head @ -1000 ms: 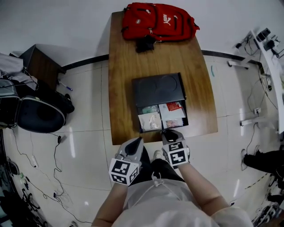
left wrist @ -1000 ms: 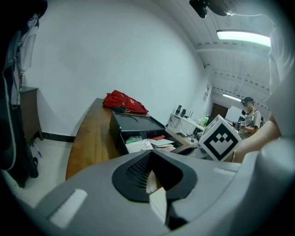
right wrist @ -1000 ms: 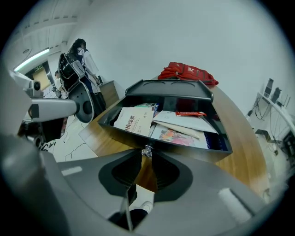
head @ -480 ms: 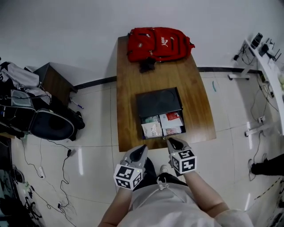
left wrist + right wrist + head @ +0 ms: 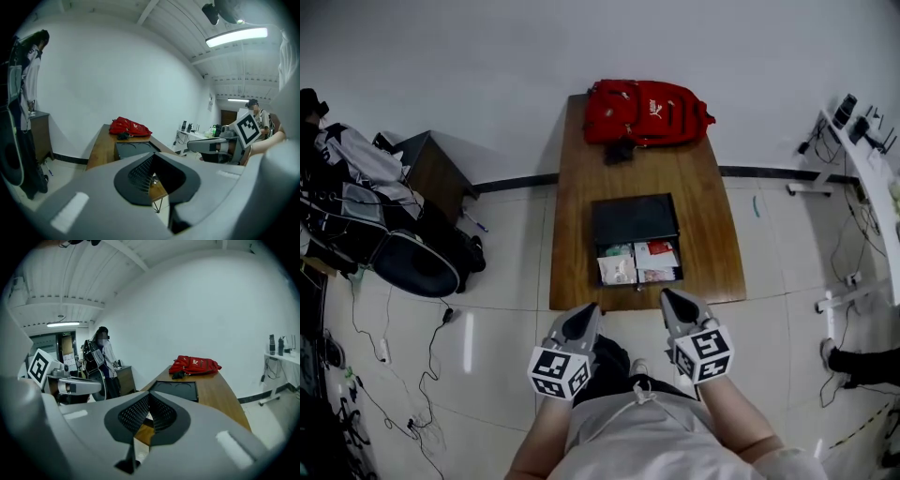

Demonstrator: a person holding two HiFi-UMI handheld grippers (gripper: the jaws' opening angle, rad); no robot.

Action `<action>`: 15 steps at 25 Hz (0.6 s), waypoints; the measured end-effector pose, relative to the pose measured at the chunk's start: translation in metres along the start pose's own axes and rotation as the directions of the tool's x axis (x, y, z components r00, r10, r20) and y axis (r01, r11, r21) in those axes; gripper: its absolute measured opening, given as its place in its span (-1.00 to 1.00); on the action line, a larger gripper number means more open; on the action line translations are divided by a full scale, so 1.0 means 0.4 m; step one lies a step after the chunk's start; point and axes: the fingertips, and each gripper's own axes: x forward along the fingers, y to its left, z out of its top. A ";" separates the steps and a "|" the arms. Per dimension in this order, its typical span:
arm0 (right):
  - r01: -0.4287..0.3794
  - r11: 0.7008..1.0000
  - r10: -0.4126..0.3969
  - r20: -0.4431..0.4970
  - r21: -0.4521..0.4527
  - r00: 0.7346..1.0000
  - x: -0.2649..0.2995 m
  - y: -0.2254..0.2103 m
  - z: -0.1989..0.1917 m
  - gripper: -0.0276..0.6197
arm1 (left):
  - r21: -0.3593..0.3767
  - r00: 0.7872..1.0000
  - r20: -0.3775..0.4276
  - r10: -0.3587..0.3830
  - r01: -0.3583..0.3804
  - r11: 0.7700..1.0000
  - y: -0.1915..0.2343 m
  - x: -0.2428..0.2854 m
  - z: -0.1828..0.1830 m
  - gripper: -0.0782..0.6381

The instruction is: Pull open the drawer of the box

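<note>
Office/lab-type room: white tiled floor (image 5: 506,244), wooden table (image 5: 712,234) at centre, loose cables (image 5: 382,350) lower left, white bench with gear (image 5: 862,159) at right edge, fluorescent strip light (image 5: 236,36) on the ceiling.

A red backpack (image 5: 645,111) lies at the far end of a wooden surface (image 5: 711,234). Left of it on the tiled floor (image 5: 502,272) stand a dark cabinet (image 5: 441,173) and a black bag (image 5: 417,264), with cables (image 5: 370,328) nearby.
</note>
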 end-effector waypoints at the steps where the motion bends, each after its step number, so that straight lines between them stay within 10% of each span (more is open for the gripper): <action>1: -0.005 1.000 0.005 0.010 -0.014 1.000 -0.009 0.003 -0.003 -0.91 | 0.012 1.000 0.000 0.006 -0.006 1.000 -0.006 -0.006 -0.002 -0.77; 15: 0.008 0.999 -0.010 0.051 0.043 0.999 -0.140 0.067 -0.018 -0.91 | 0.097 0.999 0.012 -0.038 0.037 0.995 -0.094 -0.106 -0.015 -0.77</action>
